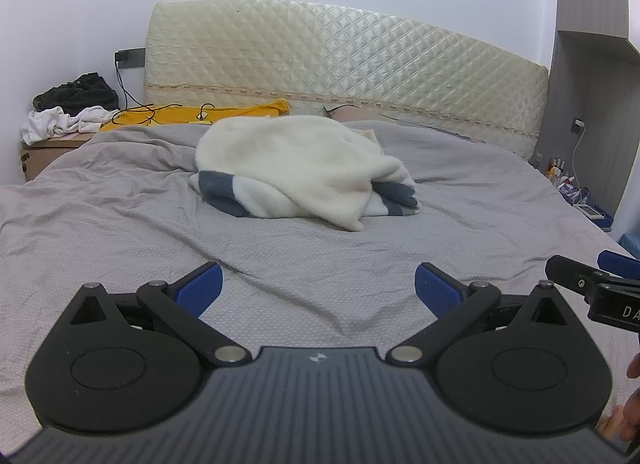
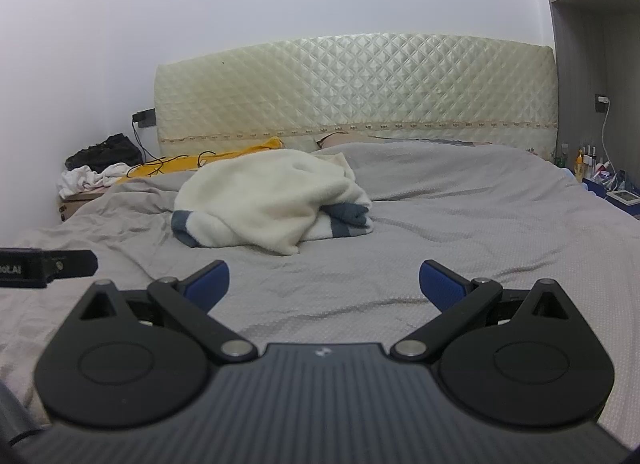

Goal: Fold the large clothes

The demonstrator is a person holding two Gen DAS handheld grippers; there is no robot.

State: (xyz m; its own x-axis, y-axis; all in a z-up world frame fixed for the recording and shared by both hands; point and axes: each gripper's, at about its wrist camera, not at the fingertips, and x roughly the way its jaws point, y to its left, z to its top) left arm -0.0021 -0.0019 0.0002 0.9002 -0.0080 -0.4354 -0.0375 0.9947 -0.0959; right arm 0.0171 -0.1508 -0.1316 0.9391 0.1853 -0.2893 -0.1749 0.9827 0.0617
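A fluffy cream garment with dark blue-grey stripes lies crumpled in a heap on the grey bed cover, about mid-bed. The right wrist view shows the same heap slightly left of centre. My left gripper hovers open over the near part of the bed, well short of the garment, with nothing between its blue pads. My right gripper is also open and empty, at a similar distance from the heap. Each gripper shows at the edge of the other's view.
A quilted cream headboard stands behind the bed. A yellow cloth with black cords lies near the pillows. A box at the far left carries dark and white clothes. A bedside shelf with bottles and a cable sits at the right.
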